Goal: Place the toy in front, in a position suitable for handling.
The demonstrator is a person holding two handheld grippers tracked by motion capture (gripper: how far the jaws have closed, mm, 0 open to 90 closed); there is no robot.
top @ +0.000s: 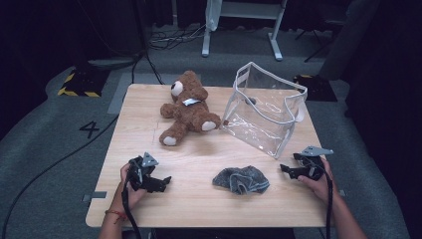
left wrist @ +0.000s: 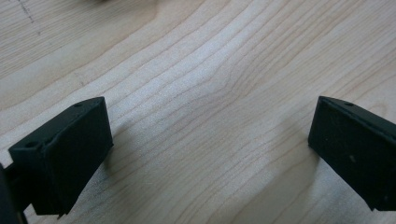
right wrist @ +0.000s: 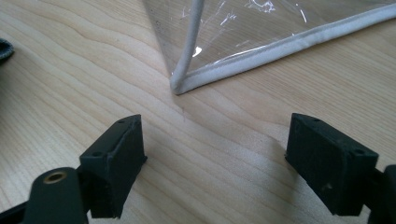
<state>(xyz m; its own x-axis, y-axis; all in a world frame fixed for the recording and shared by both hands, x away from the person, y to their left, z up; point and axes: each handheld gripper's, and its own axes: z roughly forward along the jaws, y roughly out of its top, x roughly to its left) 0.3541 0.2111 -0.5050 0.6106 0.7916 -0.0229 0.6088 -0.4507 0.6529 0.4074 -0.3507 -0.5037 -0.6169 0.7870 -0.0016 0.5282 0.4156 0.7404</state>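
Table (top: 199,199) of pale wood carries everything I see. Clear bag (top: 266,112) with white piping stands at the far right; my right gripper (top: 287,170) rests near its front corner, jaws wide apart over bare wood. Brown teddy bear (top: 188,107) lies far left. Grey cloth (top: 242,179) sits crumpled between both grippers. My left gripper (top: 161,181) is spread too, holding nothing.

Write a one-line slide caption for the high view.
Two open grippers, left gripper and right gripper, rest on a wooden table beside teddy bear, clear bag and grey cloth.
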